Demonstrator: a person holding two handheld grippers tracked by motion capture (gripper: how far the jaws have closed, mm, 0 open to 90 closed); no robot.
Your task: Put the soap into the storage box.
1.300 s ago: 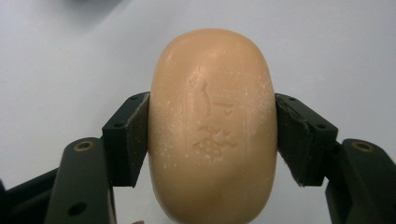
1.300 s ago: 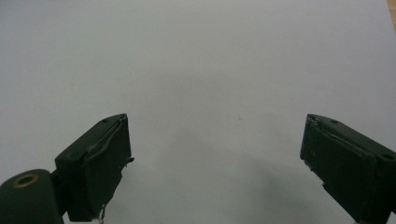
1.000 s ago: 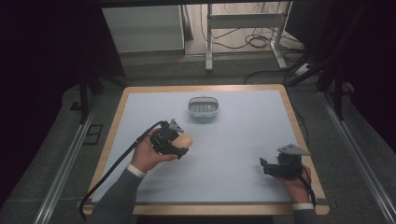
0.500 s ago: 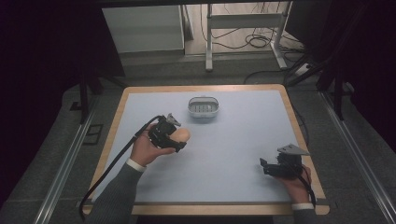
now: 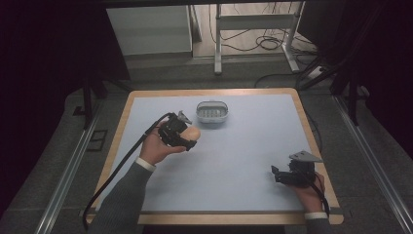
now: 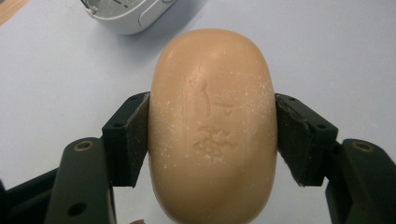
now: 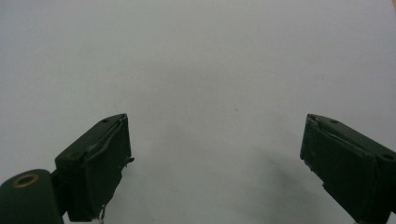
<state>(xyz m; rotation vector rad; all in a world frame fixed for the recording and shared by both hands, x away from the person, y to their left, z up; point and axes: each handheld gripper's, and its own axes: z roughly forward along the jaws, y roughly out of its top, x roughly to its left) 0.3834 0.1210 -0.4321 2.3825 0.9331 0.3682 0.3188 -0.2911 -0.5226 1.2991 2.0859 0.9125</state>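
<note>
- The left hand-held gripper (image 5: 189, 138) clamped a tan oval bar of soap (image 6: 212, 126), both pads pressed against its long sides, above the pale blue tabletop (image 5: 234, 165).
- In the high view, the soap (image 5: 193, 132) sat near a white soap dish (image 5: 212, 112) at the far middle of the tabletop, apart from it.
- The right hand-held gripper (image 5: 275, 174) rested near the tabletop's right front corner, its jaws spread wide with nothing between them.
</note>
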